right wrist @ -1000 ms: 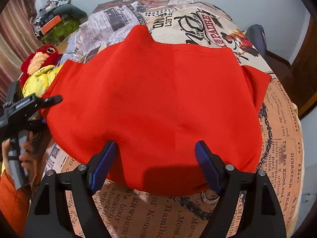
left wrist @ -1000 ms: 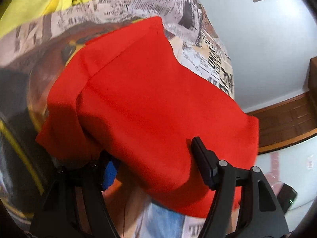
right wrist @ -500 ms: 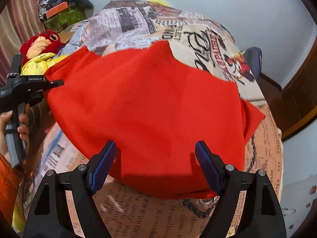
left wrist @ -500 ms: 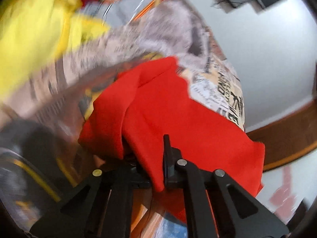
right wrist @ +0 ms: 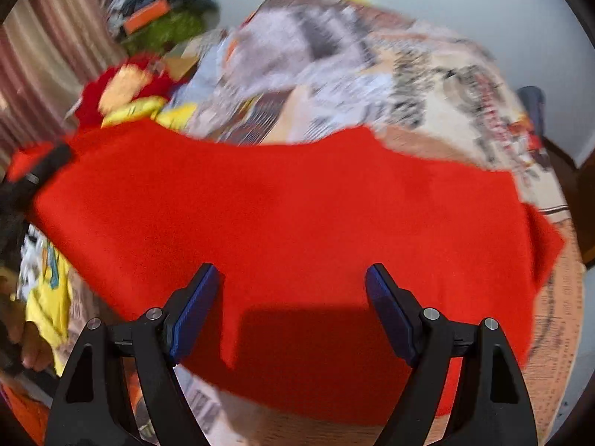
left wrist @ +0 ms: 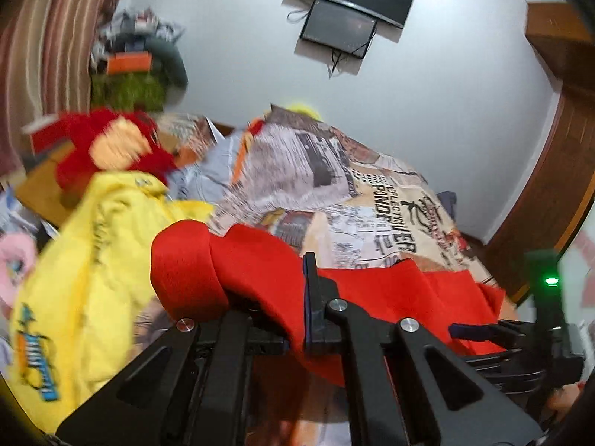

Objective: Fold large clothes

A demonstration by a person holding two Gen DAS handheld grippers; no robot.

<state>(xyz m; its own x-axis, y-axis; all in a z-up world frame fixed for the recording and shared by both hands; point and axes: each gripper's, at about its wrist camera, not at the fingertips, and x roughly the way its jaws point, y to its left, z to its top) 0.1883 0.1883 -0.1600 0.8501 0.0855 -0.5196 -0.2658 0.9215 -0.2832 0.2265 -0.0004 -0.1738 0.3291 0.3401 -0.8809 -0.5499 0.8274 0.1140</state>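
Note:
A large red garment (right wrist: 297, 223) lies spread over the newspaper-print bedcover (right wrist: 427, 85). My left gripper (left wrist: 282, 297) is shut on the red garment's left edge (left wrist: 230, 267), and the cloth bunches over its fingers, lifted off the bed. In the right wrist view the left gripper (right wrist: 41, 171) shows at the garment's far left corner. My right gripper (right wrist: 290, 308) is open, its blue-padded fingers (right wrist: 193, 312) hovering over the garment's near edge without closing on it. The right gripper also shows at the right of the left wrist view (left wrist: 520, 338).
A yellow garment (left wrist: 81, 271) lies at the left of the bed, with a red plush toy (left wrist: 111, 148) behind it. A clutter pile (left wrist: 137, 70) and striped curtain stand at the back left. A wall screen (left wrist: 353, 3) hangs above. Wooden furniture (left wrist: 557, 148) is at right.
My left gripper closed on the red garment's left edge and lifted it, swinging the view up toward the wall. The garment has shifted and bunched. My right gripper stayed open over the near edge.

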